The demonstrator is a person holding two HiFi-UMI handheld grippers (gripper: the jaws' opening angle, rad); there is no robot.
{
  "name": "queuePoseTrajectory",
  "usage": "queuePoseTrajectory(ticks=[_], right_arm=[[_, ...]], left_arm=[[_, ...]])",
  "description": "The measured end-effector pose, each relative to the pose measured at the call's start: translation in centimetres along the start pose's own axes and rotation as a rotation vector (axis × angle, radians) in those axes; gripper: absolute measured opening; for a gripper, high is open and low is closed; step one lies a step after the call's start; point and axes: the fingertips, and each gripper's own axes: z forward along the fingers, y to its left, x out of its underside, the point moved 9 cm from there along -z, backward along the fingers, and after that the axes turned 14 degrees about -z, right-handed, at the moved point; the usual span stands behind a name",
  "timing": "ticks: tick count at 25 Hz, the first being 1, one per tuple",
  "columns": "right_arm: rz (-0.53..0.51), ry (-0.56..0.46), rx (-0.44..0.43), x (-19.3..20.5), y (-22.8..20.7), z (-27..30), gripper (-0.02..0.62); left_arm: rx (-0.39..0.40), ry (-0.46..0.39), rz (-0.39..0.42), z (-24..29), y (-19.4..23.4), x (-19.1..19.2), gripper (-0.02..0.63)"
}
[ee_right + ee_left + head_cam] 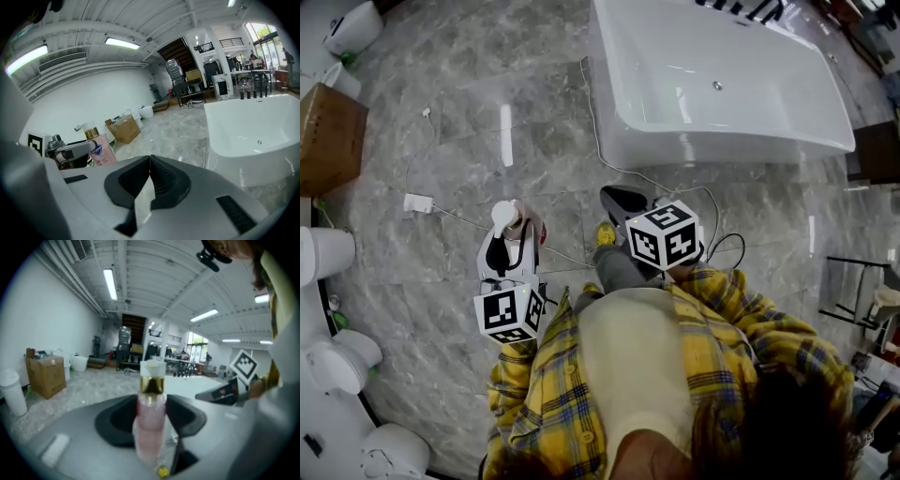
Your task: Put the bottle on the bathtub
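Observation:
A pink pump bottle (151, 411) with a gold collar and white pump top stands upright between the jaws of my left gripper (152, 427), which is shut on it. The head view shows the bottle (514, 225) held above the grey floor, left of my body. It also shows in the right gripper view as the pink bottle (101, 150) at the left. My right gripper (149, 176) is shut with nothing in it; its marker cube (666, 236) is at mid frame. The white bathtub (722, 84) stands ahead to the right, a step away from both grippers.
A white cable (591, 112) runs over the marble floor along the tub's left side to a plug block (418, 202). A cardboard box (328, 136) sits at far left. White toilets (342, 361) line the left edge. A dark rack (853, 281) stands at right.

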Motion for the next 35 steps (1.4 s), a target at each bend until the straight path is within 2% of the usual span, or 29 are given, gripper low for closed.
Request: queuePoseTrajectory(ticks=[9,17,27,35], right_arm=[[-0.032,0.039,-0.067,-2.6,-5.3,4.3,0.014],[-0.033,0.061,-0.051,-3.5,-9.6,5.9,0.014],[-0.017,0.072,-0.003,-5.1,-13.1,9.4,0.014],[0.034,0.088,0.056,-6.8,-15.6,14.0,0.014]], left_arm=[[-0.024,0.017,-0.001,8.2,0.0,-2.3,0.199],[-0.007,0.037,0.009,14.6,-0.1,-3.6,0.199],[0.053,0.085,0.03,21.9,1.5,-5.2,0.199],[0.156,0.143,0.07,28.8,3.8,-6.8,0.199]])
